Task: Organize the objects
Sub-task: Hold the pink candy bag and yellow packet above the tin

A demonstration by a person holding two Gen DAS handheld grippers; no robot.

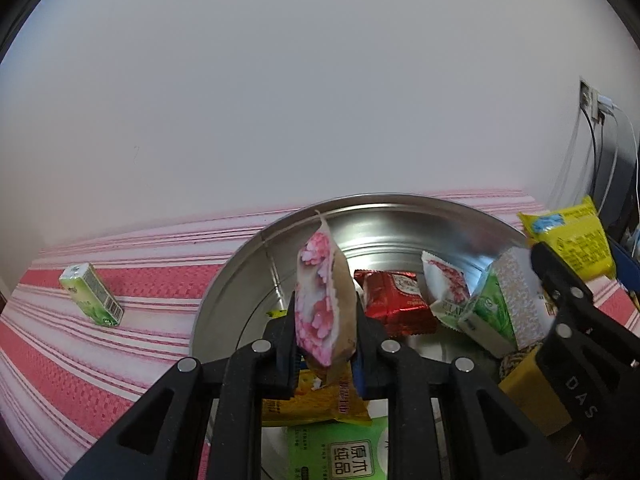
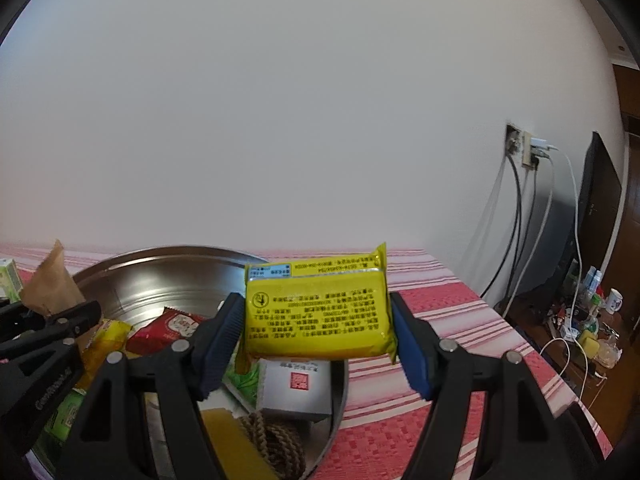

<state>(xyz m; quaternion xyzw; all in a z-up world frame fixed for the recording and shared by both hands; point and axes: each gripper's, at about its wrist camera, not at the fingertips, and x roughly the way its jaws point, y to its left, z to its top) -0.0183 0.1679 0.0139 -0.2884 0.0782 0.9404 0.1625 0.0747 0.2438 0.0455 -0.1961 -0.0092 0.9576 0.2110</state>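
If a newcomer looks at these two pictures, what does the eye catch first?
The left gripper holds a pink-flowered packet upright over the round metal tray. The right gripper clamps a yellow packet above the tray's right edge. A small green carton lies alone on the red striped cloth.

1. My left gripper (image 1: 326, 326) pinches a pink-flowered packet (image 1: 320, 304), upright over the steel basin (image 1: 240, 280)
2. My right gripper (image 2: 316, 330) clamps a yellow packet (image 2: 318, 312) above the basin's rim, print upside down
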